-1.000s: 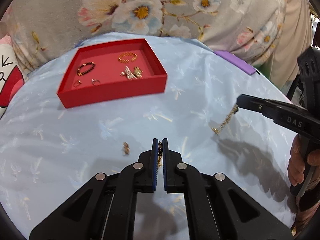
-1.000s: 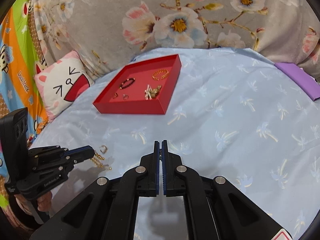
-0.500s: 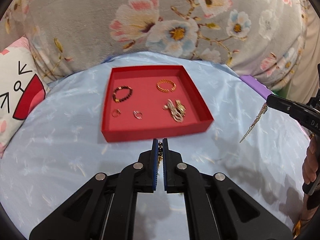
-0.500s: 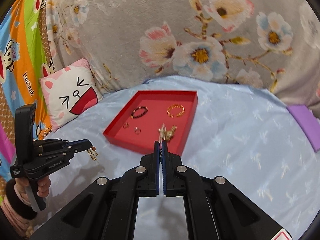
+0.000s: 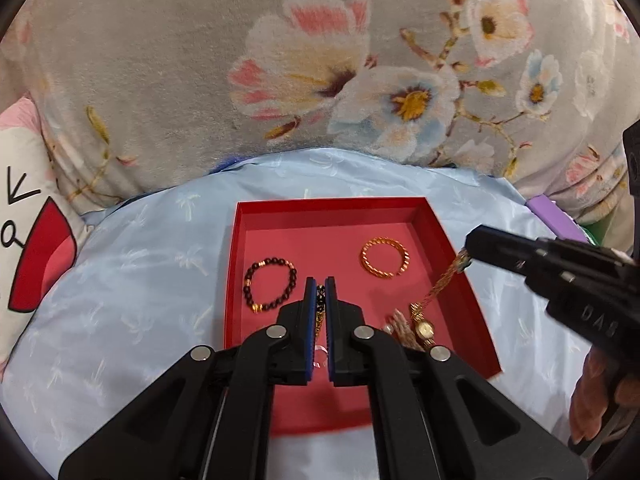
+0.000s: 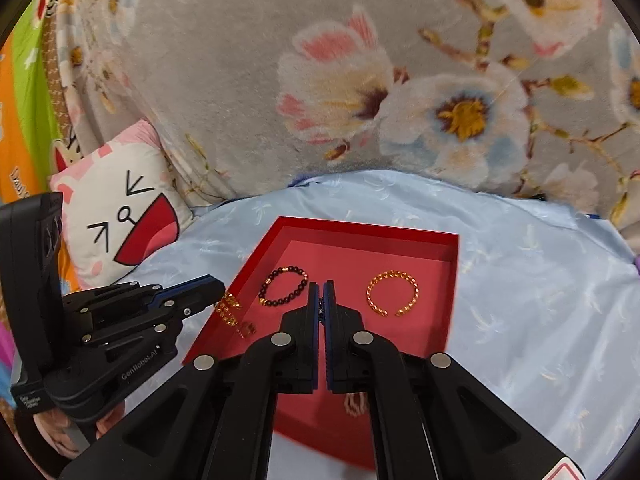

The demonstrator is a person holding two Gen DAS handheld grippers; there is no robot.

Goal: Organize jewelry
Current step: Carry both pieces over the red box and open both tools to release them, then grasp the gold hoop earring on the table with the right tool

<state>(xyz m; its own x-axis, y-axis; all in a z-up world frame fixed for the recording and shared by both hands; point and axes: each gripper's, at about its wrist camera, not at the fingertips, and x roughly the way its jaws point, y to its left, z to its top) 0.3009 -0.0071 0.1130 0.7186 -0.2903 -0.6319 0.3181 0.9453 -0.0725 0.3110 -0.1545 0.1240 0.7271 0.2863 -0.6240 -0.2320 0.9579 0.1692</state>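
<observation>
A red tray [image 5: 332, 210] lies on the blue cloth and holds a dark bead bracelet [image 5: 271, 286], a gold twisted bangle [image 5: 385, 257], a small gold watch [image 5: 423, 329] and rings. My left gripper [image 5: 320, 294] is shut on a gold chain [image 6: 232, 314] with dark beads, over the tray's left part. My right gripper [image 6: 320, 298] is shut on a thin gold chain [image 5: 440, 284] that hangs into the tray's right side. The tray [image 6: 450, 304], bracelet [image 6: 284, 286] and bangle [image 6: 394, 294] also show in the right wrist view.
A flowered grey blanket [image 5: 320, 60] rises behind the tray. A white cat-face cushion [image 6: 120, 216] lies at the left. A purple object [image 5: 554, 220] sits at the cloth's right edge. The blue cloth [image 5: 140, 280] surrounds the tray.
Both grippers have lifted their chains off the cloth and moved forward to above the red tray. The right chain now hangs inside the tray's right side.
</observation>
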